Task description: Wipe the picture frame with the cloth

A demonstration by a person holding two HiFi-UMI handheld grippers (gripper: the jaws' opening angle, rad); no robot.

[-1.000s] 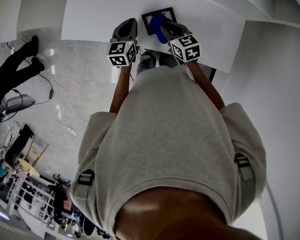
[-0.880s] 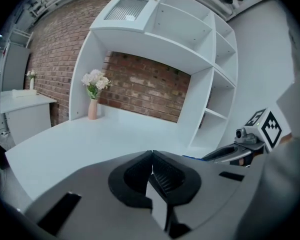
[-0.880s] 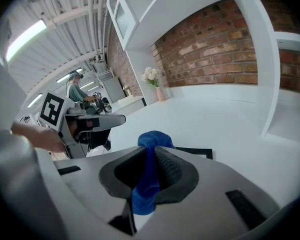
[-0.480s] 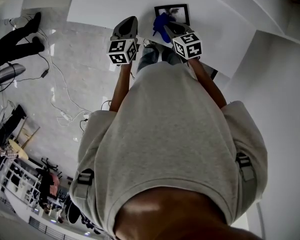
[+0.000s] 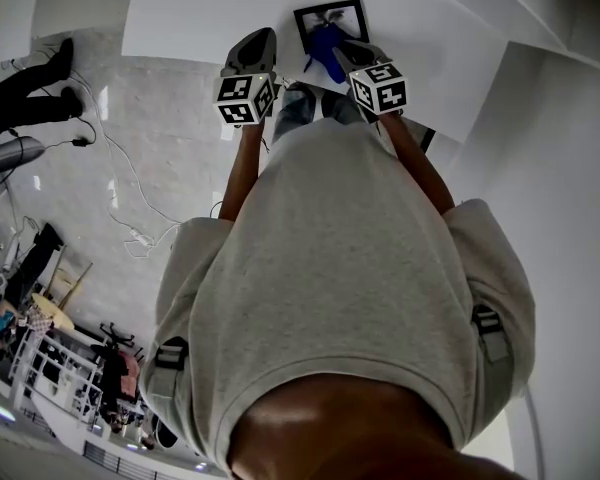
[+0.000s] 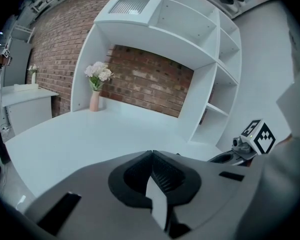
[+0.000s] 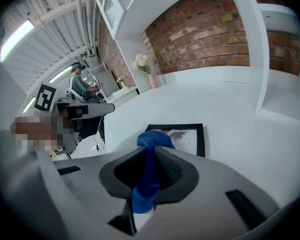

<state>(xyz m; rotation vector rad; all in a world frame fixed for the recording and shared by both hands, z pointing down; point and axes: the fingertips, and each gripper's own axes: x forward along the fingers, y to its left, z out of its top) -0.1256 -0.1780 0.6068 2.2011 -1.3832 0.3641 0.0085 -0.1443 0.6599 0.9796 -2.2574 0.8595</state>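
The right claw is clamping a blue cloth, and the cloth's bunched end is poking past the tips toward the frame, which is lying flat on the white desk just ahead. Whether cloth and glass are touching, I cannot tell. Wiping well is likely calling for laying that bunched end onto the glass, pressing lightly and sweeping across, so the frame is not sliding. The left claw, closed on nothing and hovering beside, could be steadying an edge. Nothing is blocking the frame. A vase of flowers is standing well apart by the back wall, shelves are rising at the desk's side, and cables are trailing on the floor.
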